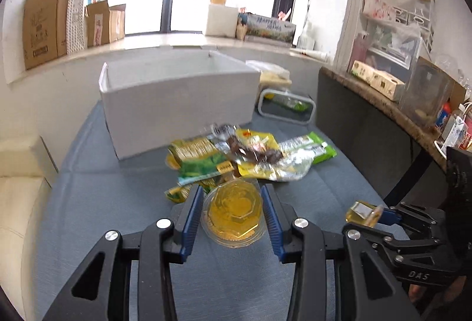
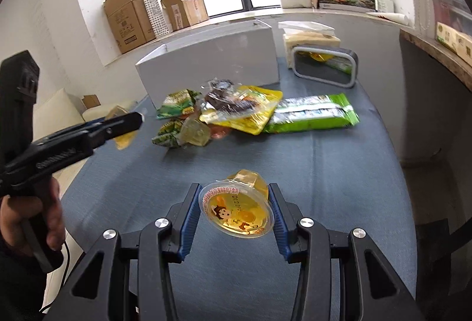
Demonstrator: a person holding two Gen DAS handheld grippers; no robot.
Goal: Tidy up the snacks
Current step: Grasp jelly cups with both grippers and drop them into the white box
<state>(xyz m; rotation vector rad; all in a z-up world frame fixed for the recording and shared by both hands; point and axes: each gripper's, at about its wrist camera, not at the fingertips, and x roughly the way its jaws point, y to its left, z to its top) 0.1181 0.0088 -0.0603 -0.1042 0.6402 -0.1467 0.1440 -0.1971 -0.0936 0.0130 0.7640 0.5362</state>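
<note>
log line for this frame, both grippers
left gripper: jaws shut on jelly cup | right gripper: jaws shut on second jelly cup | snack pile loose | white box behind

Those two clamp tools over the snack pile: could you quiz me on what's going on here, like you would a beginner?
1. True or false: the left gripper holds nothing.
2. What does the right gripper grip? A) green packet B) jelly cup C) tissue box
3. Fill in: behind the snack pile stands a large white ____.

Key:
1. False; it is clamped on a yellow jelly cup.
2. B; a jelly cup with a cartoon lid.
3. Box.
</note>
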